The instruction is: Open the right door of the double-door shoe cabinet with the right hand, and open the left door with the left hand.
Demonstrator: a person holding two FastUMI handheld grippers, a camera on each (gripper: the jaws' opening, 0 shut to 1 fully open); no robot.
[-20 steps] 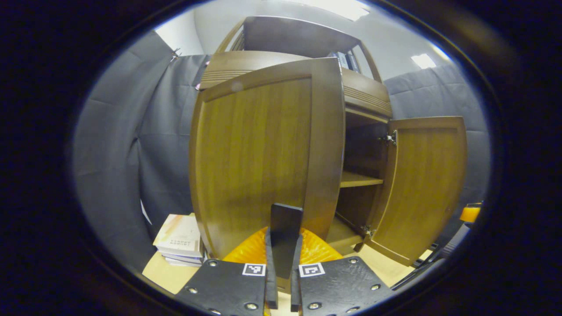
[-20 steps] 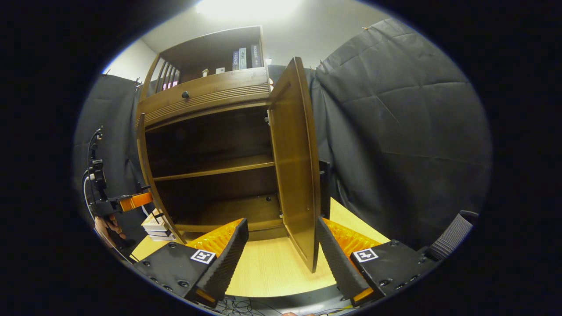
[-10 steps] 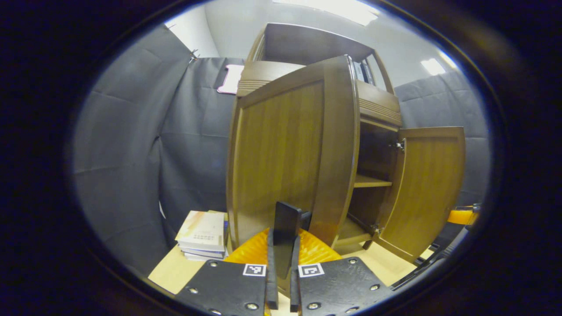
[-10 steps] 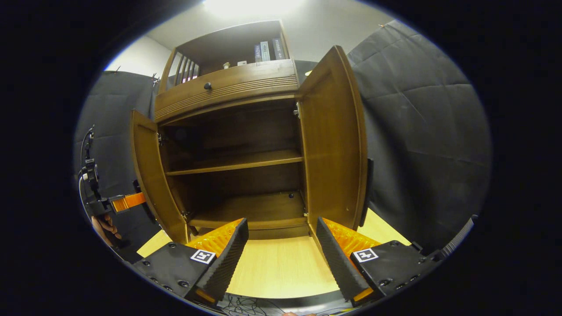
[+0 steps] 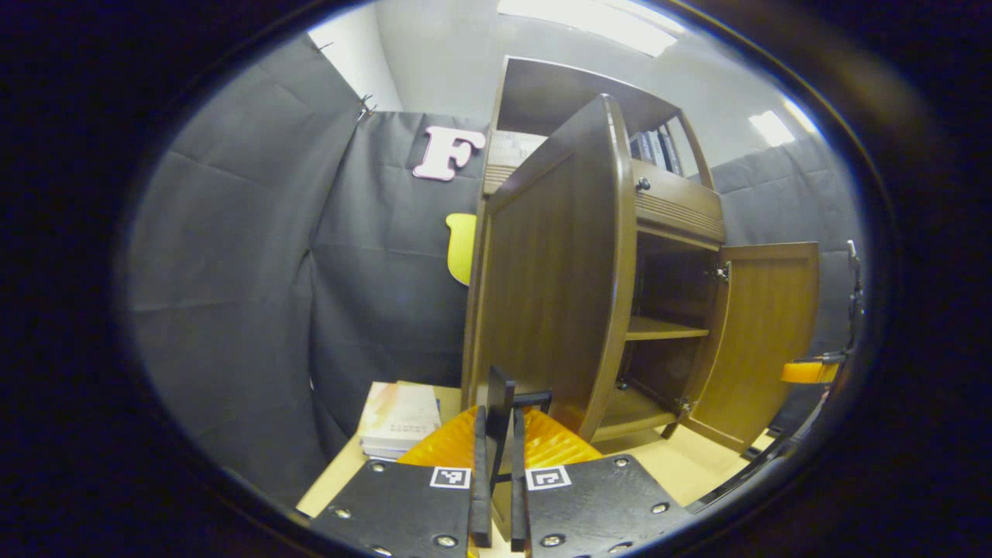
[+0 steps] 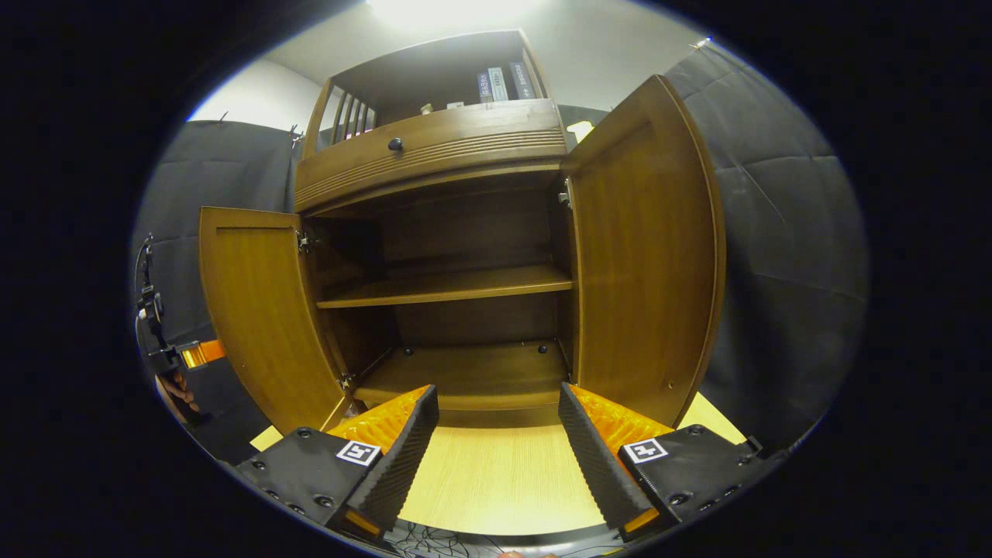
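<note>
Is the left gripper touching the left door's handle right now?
Touching. In the left gripper view, the left gripper has its fingers closed on the dark handle that stands off the left door, with no gap visible.

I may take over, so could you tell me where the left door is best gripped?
The dark upright handle, low near the free edge of the left door, from its outer face: it stands off the panel, so the left gripper closes across it.

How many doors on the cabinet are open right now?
2. In the right gripper view, the left door is swung out at the left of the cabinet, the right door at the right. No other doors show.
</note>
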